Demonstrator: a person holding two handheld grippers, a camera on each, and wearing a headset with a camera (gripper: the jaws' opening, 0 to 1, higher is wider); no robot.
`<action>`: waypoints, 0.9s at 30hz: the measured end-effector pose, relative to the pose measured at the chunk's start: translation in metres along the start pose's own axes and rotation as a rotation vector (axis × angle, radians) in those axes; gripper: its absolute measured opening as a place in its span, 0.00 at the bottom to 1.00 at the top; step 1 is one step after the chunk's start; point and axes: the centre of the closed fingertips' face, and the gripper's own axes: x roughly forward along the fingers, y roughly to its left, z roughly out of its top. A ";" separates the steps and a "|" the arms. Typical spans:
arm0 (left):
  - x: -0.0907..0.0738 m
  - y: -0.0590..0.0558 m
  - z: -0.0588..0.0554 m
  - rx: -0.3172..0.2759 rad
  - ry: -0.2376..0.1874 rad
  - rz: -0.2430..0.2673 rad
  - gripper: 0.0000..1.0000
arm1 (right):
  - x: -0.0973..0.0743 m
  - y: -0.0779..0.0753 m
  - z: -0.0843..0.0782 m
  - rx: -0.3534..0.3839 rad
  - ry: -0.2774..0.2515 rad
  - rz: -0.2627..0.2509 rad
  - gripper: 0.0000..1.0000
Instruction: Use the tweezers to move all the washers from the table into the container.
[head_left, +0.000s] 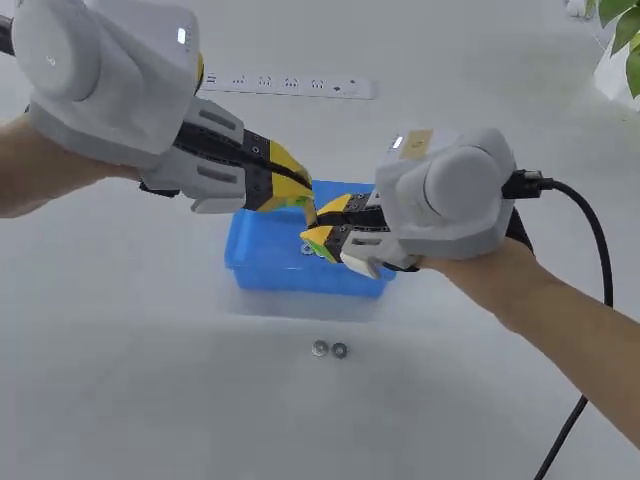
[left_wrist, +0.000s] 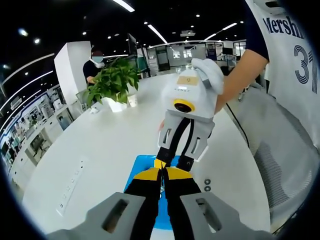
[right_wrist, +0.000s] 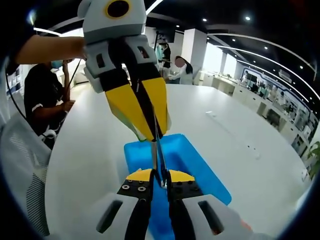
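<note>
Over the container (head_left: 268, 268), left tool (left_wrist: 161, 174) and right tool (right_wrist: 160, 176) tight on tweezers (right_wrist: 155, 156); head view: two washers (head_left: 329, 349) outside.

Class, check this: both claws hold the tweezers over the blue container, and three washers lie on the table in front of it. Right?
Not quite. The head view shows two washers, not three, on the table in front of the blue container. The left claw and right claw do hold the tweezers over it.
</note>
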 end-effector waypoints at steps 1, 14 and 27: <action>0.002 0.000 -0.001 -0.002 0.001 -0.003 0.06 | 0.001 0.000 -0.002 0.000 0.004 0.003 0.11; 0.019 -0.002 -0.010 -0.027 0.024 -0.017 0.06 | 0.012 -0.003 -0.021 0.045 0.038 0.029 0.11; 0.020 -0.002 -0.011 -0.030 0.026 -0.022 0.06 | 0.012 -0.006 -0.023 0.062 0.040 0.022 0.12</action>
